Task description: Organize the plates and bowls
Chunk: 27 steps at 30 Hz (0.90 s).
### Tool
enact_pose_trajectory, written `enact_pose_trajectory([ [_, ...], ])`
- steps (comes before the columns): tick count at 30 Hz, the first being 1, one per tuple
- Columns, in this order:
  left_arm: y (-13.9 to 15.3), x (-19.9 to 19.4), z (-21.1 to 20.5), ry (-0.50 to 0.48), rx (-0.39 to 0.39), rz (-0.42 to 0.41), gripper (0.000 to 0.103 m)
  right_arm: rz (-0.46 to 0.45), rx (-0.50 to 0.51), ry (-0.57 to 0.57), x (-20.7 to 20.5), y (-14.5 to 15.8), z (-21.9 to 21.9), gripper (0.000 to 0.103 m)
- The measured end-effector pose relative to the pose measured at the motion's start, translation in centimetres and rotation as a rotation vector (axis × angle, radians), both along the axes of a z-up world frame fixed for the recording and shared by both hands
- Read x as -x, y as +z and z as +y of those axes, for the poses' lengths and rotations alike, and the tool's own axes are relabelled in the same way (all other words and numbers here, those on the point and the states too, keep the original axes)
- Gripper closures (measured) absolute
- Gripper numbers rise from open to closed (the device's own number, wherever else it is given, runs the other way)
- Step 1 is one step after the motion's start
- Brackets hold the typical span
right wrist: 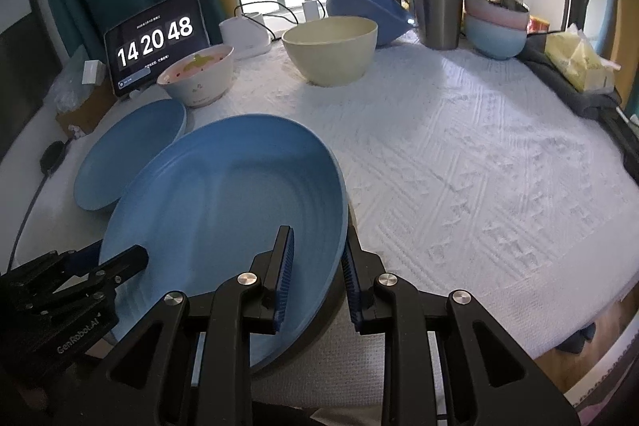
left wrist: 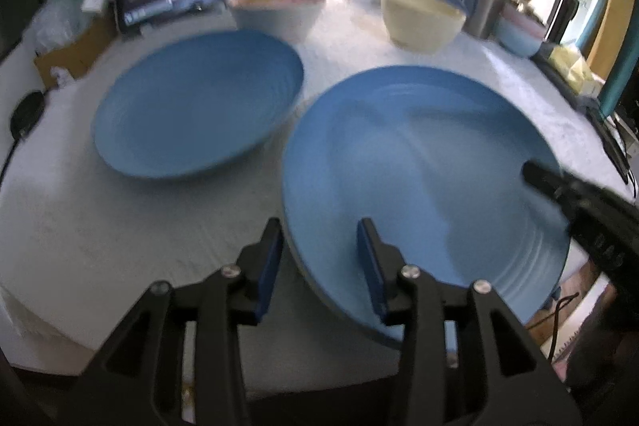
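The large round blue plastic plate overhangs the tabletop's near edge, rim between both my claws. My left claw and right claw straddle it apart, unclamped; uneven closing could tip it off.

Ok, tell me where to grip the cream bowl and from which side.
Take the cream bowl by its rim, coming from above with one finger inside and one outside. It stands upright and open on the cloth, its wall is thin, and its near edge looks unobstructed.
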State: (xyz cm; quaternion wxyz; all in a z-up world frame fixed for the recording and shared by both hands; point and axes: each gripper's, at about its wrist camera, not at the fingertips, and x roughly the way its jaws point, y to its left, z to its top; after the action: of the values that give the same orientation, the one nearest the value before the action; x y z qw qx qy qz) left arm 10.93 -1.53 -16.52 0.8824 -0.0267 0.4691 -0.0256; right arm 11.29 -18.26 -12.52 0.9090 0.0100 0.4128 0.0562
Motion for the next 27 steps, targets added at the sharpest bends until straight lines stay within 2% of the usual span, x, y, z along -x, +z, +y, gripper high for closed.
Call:
enact_pose_trajectory([
  [3, -0.1, 0.1, -0.1, 0.001, 0.012, -0.010, 0.062, -0.015, 0.006, -0.006, 0.0, 0.1, -0.6, 0.070],
  [8, 0.0, -0.1, -0.4, 0.012, 0.018, -0.022, 0.061, 0.074, -0.074, 0.011, -0.9, -2.1, -1.3, 0.070],
  [11, 0.0, -0.6, -0.6, 0.011, 0.019, -0.022, 0.061, 0.069, -0.080, 0.032, -1.0, -2.1, -1.1, 0.070],
  [27, 0.0, -5.3, -3.3, -0.053, 0.026, -0.020, 0.061, 0.062, -0.076, -0.044, -4.7, -2.0, -3.9, 0.072],
])
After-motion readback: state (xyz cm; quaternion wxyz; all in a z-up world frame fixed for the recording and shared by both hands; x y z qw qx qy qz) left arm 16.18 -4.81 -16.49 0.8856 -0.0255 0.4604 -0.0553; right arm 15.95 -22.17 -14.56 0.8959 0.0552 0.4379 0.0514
